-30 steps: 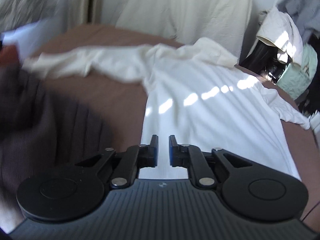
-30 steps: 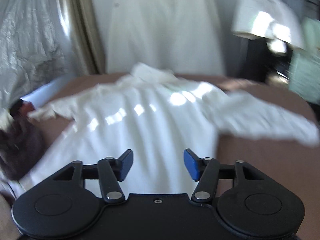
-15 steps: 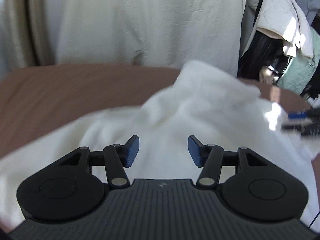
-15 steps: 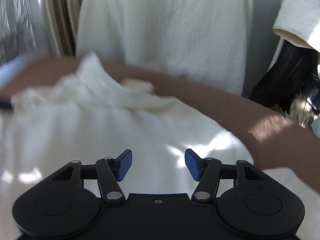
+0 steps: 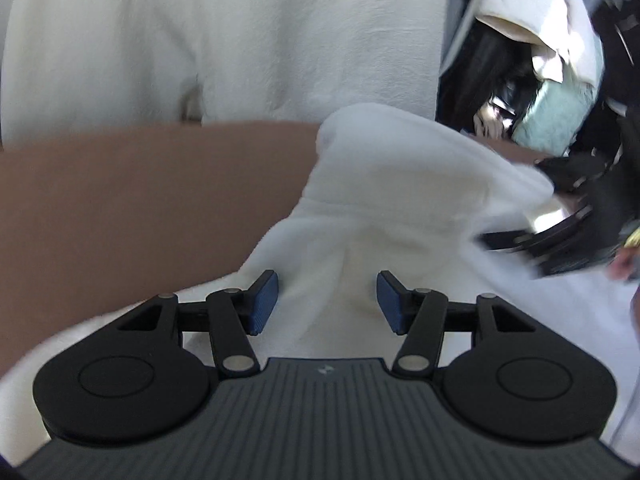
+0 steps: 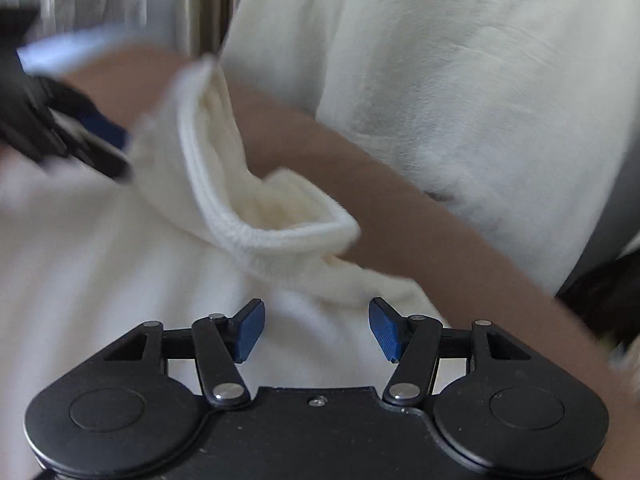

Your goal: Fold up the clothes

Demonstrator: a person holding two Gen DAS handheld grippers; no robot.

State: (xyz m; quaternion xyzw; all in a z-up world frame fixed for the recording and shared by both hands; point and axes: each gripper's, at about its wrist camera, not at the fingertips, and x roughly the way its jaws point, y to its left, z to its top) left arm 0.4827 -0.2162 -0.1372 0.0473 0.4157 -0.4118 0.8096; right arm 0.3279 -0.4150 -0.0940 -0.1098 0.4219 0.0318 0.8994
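Note:
A white knit sweater (image 5: pixel 400 208) lies spread on a brown bed cover (image 5: pixel 140 200). Its ribbed roll collar (image 6: pixel 256 216) stands up loosely at the far end. My left gripper (image 5: pixel 326 300) hovers open over the shoulder cloth just left of the collar, with nothing pinched between its blue pads. My right gripper (image 6: pixel 316 328) hovers open over the cloth just below the collar's right side, also holding nothing. Each gripper shows blurred at the edge of the other's view, on the opposite side of the collar.
A cream sheet (image 5: pixel 240 40) hangs behind the bed. To the right is a heap of clothes and dark items (image 5: pixel 552 60). A curtain (image 6: pixel 204 0) and crinkled silver foil hang at the back left. The brown cover (image 6: pixel 400 200) runs past the collar.
Both grippers have travelled from the sweater's hem up to its collar and dipped closer to the cloth. The left jaws went from nearly shut to open. The right jaws stayed open.

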